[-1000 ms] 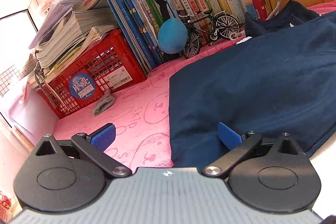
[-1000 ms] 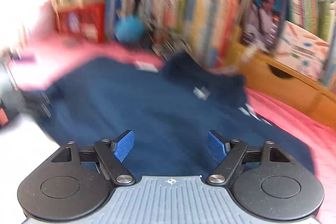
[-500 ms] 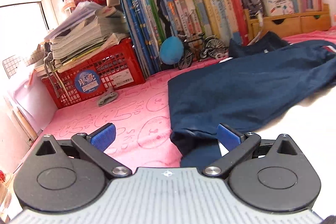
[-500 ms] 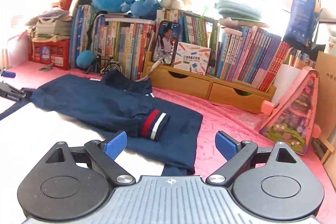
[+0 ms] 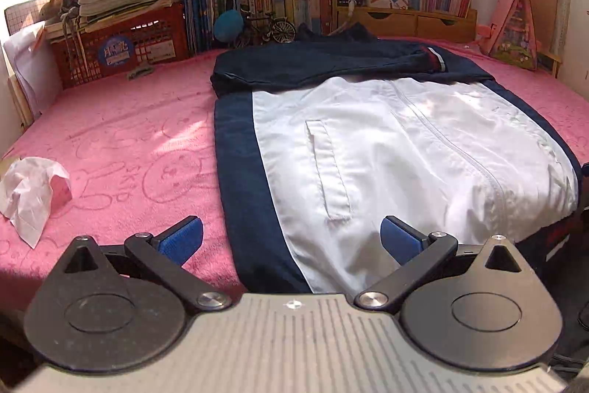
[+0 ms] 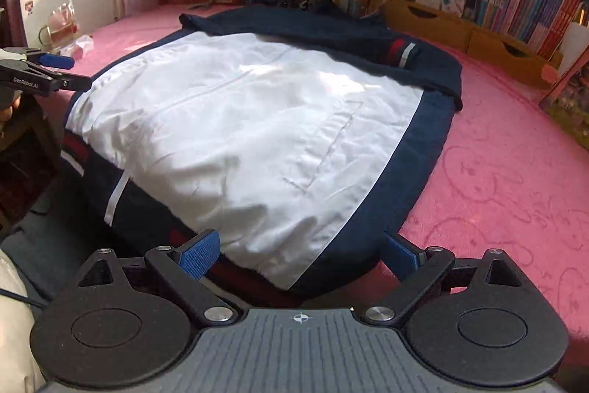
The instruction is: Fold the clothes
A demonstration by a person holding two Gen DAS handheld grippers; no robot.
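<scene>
Blue-padded left gripper (image 5: 291, 240), right gripper (image 6: 300, 253): both wide open, empty, above jacket (image 5: 405, 142)

One jacket (image 5: 386, 142), two grippers (image 5: 291, 240).

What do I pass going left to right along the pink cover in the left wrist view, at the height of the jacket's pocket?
Crumpled white paper → bare pink cover → jacket's navy side panel → white front with pocket → zipper seam.
</scene>
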